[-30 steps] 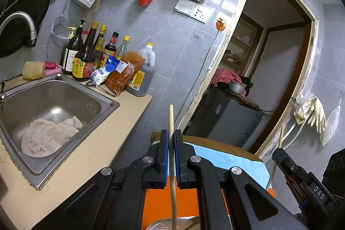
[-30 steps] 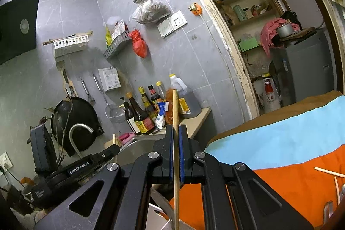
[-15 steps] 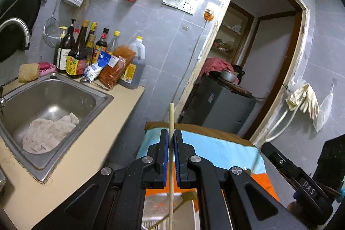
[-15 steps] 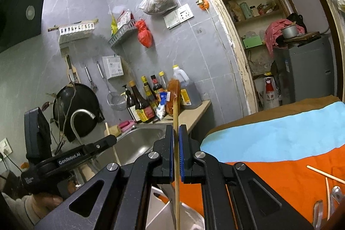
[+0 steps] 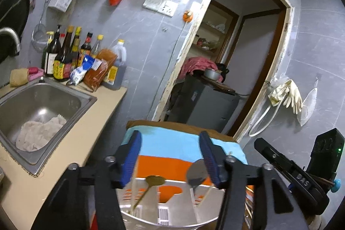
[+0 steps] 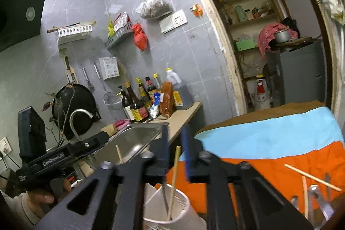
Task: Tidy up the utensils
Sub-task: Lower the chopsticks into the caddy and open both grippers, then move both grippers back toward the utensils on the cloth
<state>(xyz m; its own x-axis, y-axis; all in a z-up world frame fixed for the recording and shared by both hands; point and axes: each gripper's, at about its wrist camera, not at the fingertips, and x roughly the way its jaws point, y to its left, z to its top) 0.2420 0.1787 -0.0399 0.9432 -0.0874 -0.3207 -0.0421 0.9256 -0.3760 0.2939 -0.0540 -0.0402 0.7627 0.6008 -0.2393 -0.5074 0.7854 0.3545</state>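
Observation:
My left gripper hangs over a white utensil holder, its jaws opening wide with nothing between them. A pale chopstick leans in the holder under its left pad, beside a gold spoon and a silver spoon. My right gripper is over the white holder too, its jaws opening. A wooden chopstick stands loose below the gap between its pads, its lower end inside the holder. Each gripper shows at the edge of the other's view.
Loose chopsticks and metal utensils lie on the orange and blue cloth to the right. A steel sink with a rag, sauce bottles and a counter are on the left. A doorway lies ahead.
Both grippers were shut on upright chopsticks; both have opened and the chopsticks have dropped into the holder. Both hands have moved over the holder, which now shows more fully below.

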